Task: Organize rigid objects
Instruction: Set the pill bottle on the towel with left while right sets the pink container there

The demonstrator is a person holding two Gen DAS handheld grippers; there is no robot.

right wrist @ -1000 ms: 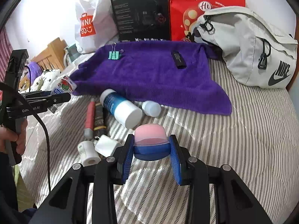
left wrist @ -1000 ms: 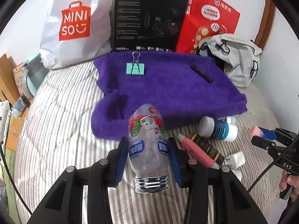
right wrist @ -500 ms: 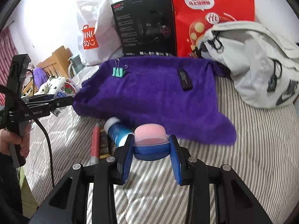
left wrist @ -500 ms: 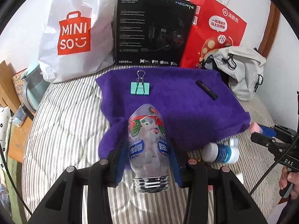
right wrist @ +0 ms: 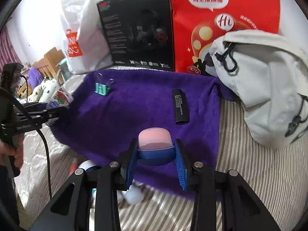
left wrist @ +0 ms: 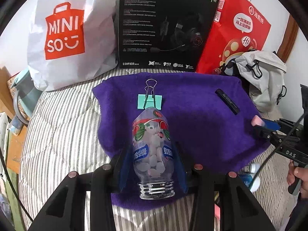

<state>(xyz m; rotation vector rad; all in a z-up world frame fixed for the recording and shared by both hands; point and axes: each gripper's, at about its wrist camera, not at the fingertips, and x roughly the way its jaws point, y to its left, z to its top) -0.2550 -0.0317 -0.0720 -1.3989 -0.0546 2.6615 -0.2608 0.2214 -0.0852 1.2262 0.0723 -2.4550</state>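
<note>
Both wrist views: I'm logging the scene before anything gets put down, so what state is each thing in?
Clear plastic candy bottle: clamped in left gripper, above the towel.
Pink-and-blue capped container: clamped in right gripper.
Teal binder clip: lying on the towel, handles folded out.
Black flat stick: lying flat on the towel.
Purple towel: spread on the striped bed.
Grey backpack: slumped beside the towel.

A striped quilted bed (left wrist: 63, 127) stands against a white wall (right wrist: 44, 15), daylit. Wooden furniture (right wrist: 52, 57) sits beyond its left side, and a brown wooden post (left wrist: 288, 36) stands at right.
</note>
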